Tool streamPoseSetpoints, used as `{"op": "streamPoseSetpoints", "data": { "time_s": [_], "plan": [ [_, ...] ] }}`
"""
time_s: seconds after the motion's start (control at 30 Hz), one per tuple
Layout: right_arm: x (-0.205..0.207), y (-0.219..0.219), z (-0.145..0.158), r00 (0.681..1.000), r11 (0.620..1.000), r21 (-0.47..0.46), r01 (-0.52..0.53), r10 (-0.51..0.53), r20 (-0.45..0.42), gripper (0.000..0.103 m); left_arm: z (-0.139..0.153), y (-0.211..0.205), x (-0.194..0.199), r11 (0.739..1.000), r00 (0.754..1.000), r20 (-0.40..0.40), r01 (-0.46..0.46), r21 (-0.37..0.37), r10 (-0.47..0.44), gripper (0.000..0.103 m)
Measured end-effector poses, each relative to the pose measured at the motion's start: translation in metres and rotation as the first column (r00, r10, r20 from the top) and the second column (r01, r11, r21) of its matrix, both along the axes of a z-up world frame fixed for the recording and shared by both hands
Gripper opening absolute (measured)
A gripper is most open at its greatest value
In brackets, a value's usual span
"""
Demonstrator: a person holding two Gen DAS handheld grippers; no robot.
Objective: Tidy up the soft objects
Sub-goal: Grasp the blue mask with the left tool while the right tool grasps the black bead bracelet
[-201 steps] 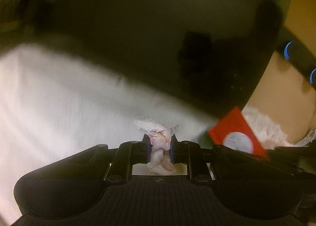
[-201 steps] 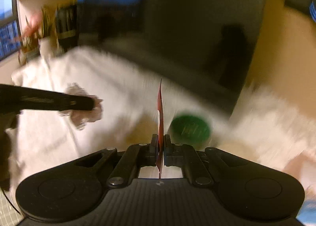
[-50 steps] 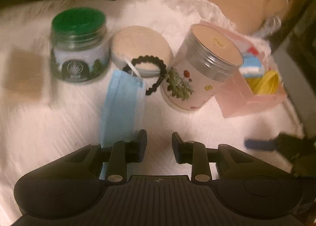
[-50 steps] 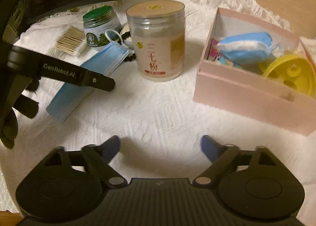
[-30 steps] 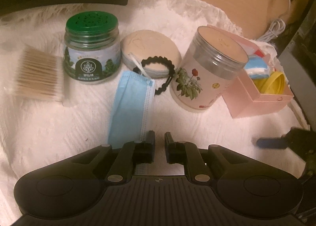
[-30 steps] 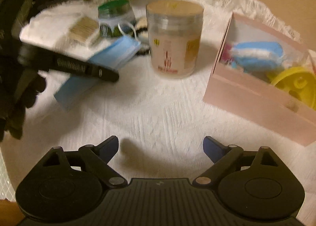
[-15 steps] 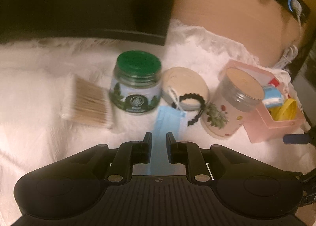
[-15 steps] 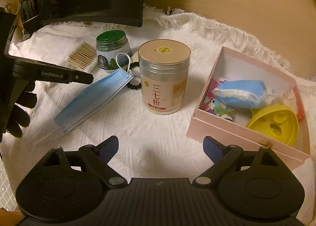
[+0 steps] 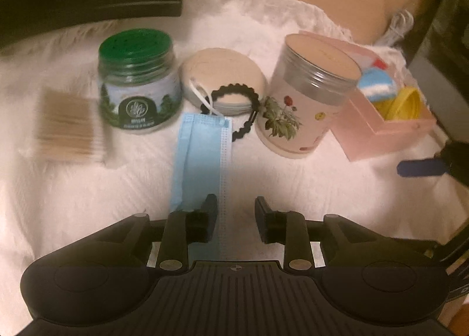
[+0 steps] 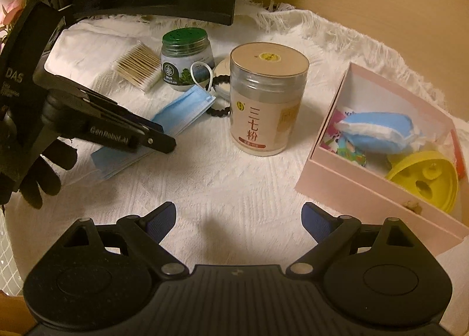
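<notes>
Right up close, the left gripper (image 9: pixel 236 213) sits low over the white cloth (image 10: pixel 234 189), jaws parted a little, straddling the near end of the blue face mask (image 9: pixel 202 157). One finger rests over the mask, the other on bare cloth; nothing is pinched yet. The right gripper (image 10: pixel 239 218) hangs wide open over the cloth with nothing in it.

The mask lies flat, its far end reaching a black bead bracelet (image 9: pixel 243 113) and a flat round tin (image 9: pixel 222 72). That looks like the soft piece in hand now, and I'd judge the grab is about to happen, not done.

Further out stand the tall jar (image 10: pixel 268 98) with the tan lid and the green-lidded jar (image 10: pixel 186 57), with a bundle of cotton swabs (image 10: pixel 137 64) beside it. These rigid things seem likely to stay put.

Off to the right, the pink box (image 10: pixel 366 186) already holds a blue-and-white pouch (image 10: pixel 378 129), a yellow lid-like piece (image 10: pixel 425 177) and some colourful packets. So by my reading some sorting is behind us; the mask is the clear leftover, maybe the swabs too.
</notes>
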State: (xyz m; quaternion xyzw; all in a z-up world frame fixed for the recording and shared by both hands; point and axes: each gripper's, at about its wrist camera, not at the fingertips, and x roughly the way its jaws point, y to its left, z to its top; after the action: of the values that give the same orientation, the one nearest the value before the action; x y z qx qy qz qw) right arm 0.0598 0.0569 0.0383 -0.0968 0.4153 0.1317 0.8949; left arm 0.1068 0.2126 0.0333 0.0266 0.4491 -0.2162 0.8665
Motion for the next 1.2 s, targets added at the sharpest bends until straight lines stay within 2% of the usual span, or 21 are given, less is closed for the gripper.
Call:
{"op": "streamPoseSetpoints", "data": {
  "time_s": [0.13,0.2,0.23,0.3,0.33,0.4,0.43,0.5,0.67,0.8,0.9,0.97,1.03,1.1,1.2],
  "plan": [
    [-0.002,0.000,0.001,1.000,1.000,-0.006,-0.004,0.004,0.010,0.094,0.000,-0.006,-0.005,0.982,0.990,0.139,-0.048,0.181,0.022,0.031],
    [-0.002,0.000,0.002,1.000,1.000,-0.007,-0.003,0.003,0.011,0.094,-0.003,-0.002,-0.001,0.967,0.987,0.156,-0.075,0.245,0.037,0.033],
    [-0.002,-0.001,0.002,1.000,1.000,-0.007,-0.002,0.002,0.011,0.094,-0.004,0.002,0.001,0.966,0.986,0.160,-0.088,0.244,0.050,0.038],
    [-0.003,0.000,0.002,1.000,1.000,-0.006,-0.001,0.001,0.012,0.094,-0.003,0.010,0.006,0.971,0.986,0.146,-0.108,0.214,0.077,0.038],
    [-0.003,0.000,0.002,1.000,1.000,-0.006,-0.002,0.002,0.012,0.094,-0.003,0.013,0.009,0.977,0.988,0.124,-0.109,0.181,0.087,0.035],
    [-0.003,0.000,0.002,1.000,1.000,-0.009,-0.003,0.003,0.011,0.094,-0.004,0.017,0.012,0.992,0.994,0.061,-0.097,0.083,0.092,0.035],
    [-0.002,0.000,0.002,1.000,1.000,-0.010,-0.003,0.003,0.010,0.094,-0.003,0.018,0.013,0.996,0.996,0.035,-0.081,0.035,0.080,0.039],
    [-0.001,0.001,0.002,1.000,1.000,-0.010,0.000,0.000,0.008,0.094,-0.003,0.013,0.012,0.999,0.999,0.016,-0.043,0.006,0.043,0.046],
    [0.000,0.004,0.000,1.000,1.000,-0.010,-0.007,0.007,0.002,0.094,-0.004,-0.006,0.003,0.995,0.998,0.056,0.020,0.100,-0.026,0.052],
    [0.001,0.007,-0.001,1.000,1.000,-0.011,-0.012,0.012,0.001,0.094,-0.003,-0.013,-0.001,0.989,0.999,0.047,0.015,0.145,-0.021,0.052],
    [-0.001,0.009,0.004,0.999,0.999,-0.029,-0.021,0.022,0.032,0.091,-0.004,-0.014,0.001,0.990,0.999,0.039,-0.017,0.142,0.012,0.053],
    [0.000,0.011,0.015,0.997,0.998,-0.048,-0.036,0.039,0.073,0.087,-0.004,-0.014,-0.003,0.989,0.998,0.057,-0.018,0.146,0.010,0.048],
    [0.005,0.015,0.037,0.990,0.997,-0.049,-0.062,0.068,0.120,0.078,-0.004,-0.011,-0.009,0.991,0.997,0.081,-0.028,0.129,0.017,0.013],
    [0.019,0.019,0.064,0.986,0.996,-0.019,-0.084,0.086,0.140,0.070,-0.004,-0.005,-0.016,0.993,0.995,0.091,-0.046,0.110,0.036,0.013],
    [0.056,0.033,0.104,0.984,0.991,0.011,-0.132,0.130,0.120,0.058,0.003,0.012,-0.025,0.994,0.990,0.117,-0.089,0.059,0.082,0.010]
  ]
}}
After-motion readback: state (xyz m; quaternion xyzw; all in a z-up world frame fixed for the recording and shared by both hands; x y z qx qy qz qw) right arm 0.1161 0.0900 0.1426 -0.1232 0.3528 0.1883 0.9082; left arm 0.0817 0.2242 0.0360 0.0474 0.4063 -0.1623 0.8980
